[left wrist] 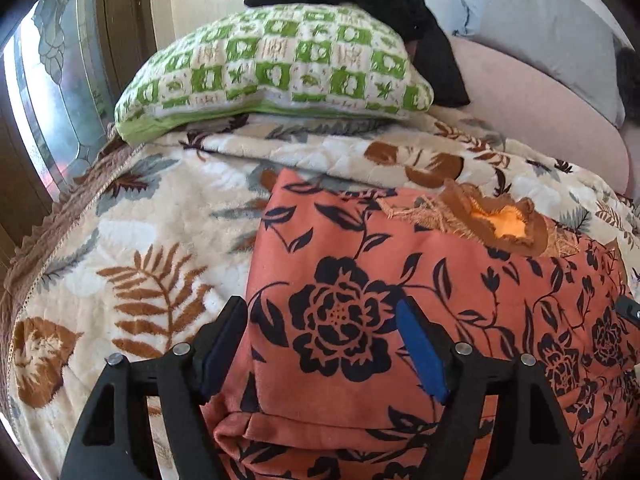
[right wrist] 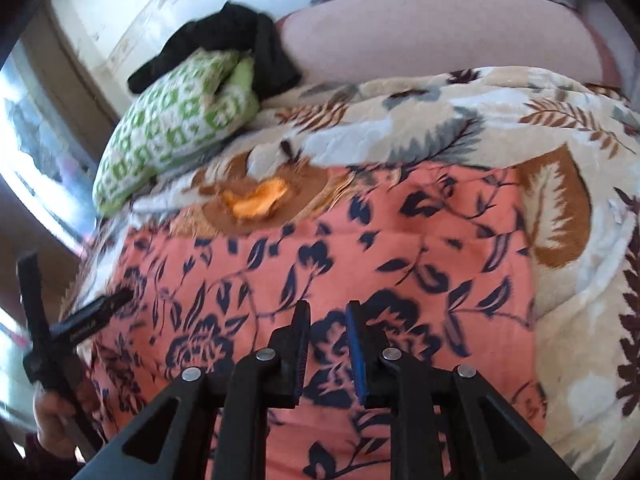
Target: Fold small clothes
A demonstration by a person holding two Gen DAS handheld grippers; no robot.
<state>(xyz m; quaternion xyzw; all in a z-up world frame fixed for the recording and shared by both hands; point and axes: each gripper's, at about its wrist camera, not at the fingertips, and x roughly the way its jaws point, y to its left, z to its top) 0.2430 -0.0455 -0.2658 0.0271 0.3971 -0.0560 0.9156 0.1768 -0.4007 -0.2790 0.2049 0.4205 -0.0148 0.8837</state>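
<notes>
Window (left wrist: 44,92): far left, bright glass beside a wooden frame.
Blanket (left wrist: 132,240): cream with brown leaves, spread under everything.
Green pillow (left wrist: 276,64): at the back on the blanket, black cloth (left wrist: 420,20) draped over its far side.
My left gripper (left wrist: 324,316): jaws wide apart, nothing pinched, poised over the garment's left folded edge.
Orange garment (left wrist: 400,240): flowered, lying flat on the blanket, brown frilled neckline at its far end.
My right gripper (right wrist: 329,320): jaws a narrow gap apart, gripping nothing, over the garment's near part.
</notes>
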